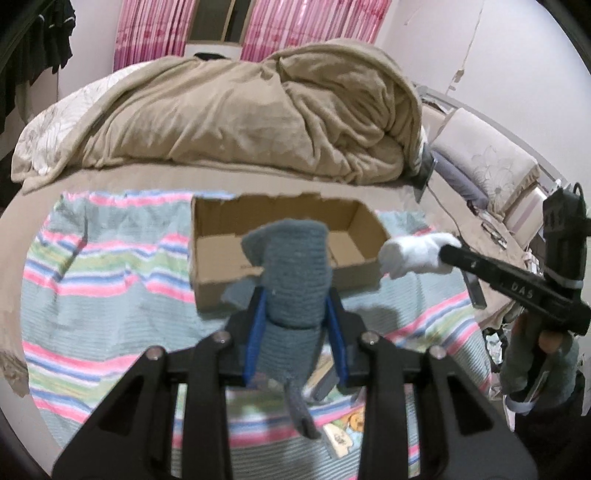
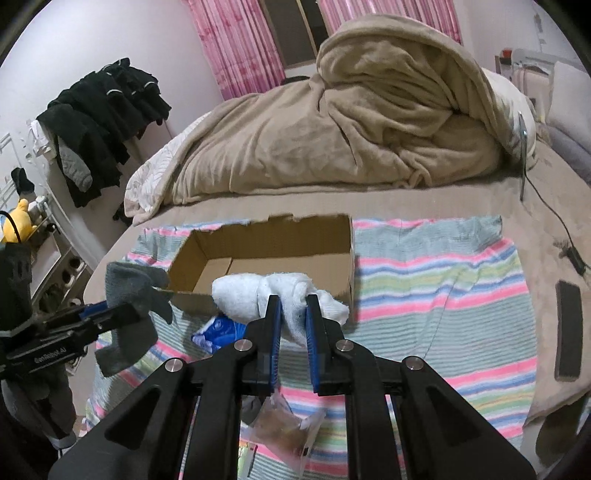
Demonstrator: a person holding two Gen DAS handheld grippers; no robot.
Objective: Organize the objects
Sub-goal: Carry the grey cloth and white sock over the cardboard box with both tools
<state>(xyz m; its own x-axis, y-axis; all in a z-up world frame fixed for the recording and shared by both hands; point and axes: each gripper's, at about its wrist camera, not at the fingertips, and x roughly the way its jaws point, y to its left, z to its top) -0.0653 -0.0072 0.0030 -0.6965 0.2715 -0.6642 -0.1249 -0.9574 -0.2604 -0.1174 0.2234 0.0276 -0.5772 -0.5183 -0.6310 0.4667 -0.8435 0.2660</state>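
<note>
left wrist view — left hand-held gripper (image 1: 295,306) clamped on a rolled grey sock (image 1: 295,273), blue pads (image 1: 256,332) pressed against both its sides, one loose end hanging below the jaws. held above a striped towel (image 1: 110,280) spread on the bed (image 1: 155,177), just in front of an open cardboard box (image 1: 284,236) standing on that towel. to the right, right hand-held gripper (image 1: 448,254) gripping a rolled white sock (image 1: 413,254) beside the box's right end wall. heaped beige blanket (image 1: 240,110) behind the box; pink curtains (image 1: 147,33) at the back wall.

right wrist view — right hand-held gripper (image 2: 293,306) closed on the white sock (image 2: 258,295), roll lying crosswise between the jaws, at the box's (image 2: 258,254) near wall, inside of the box bare where visible. at left, left hand-held gripper (image 2: 122,310) holding the grey sock (image 2: 129,295) near the box's left front corner, its loose end drooping. blue packet (image 2: 218,332) on the towel (image 2: 443,280) under the white sock; clear bag (image 2: 284,432) with brown contents lower down, between the gripper arms. dark flat device (image 2: 569,328) on the bed (image 2: 406,203) to the right of the towel. black clothes (image 2: 103,122) hung at left; yellow plush toy (image 2: 16,221) on a shelf beyond them.
</note>
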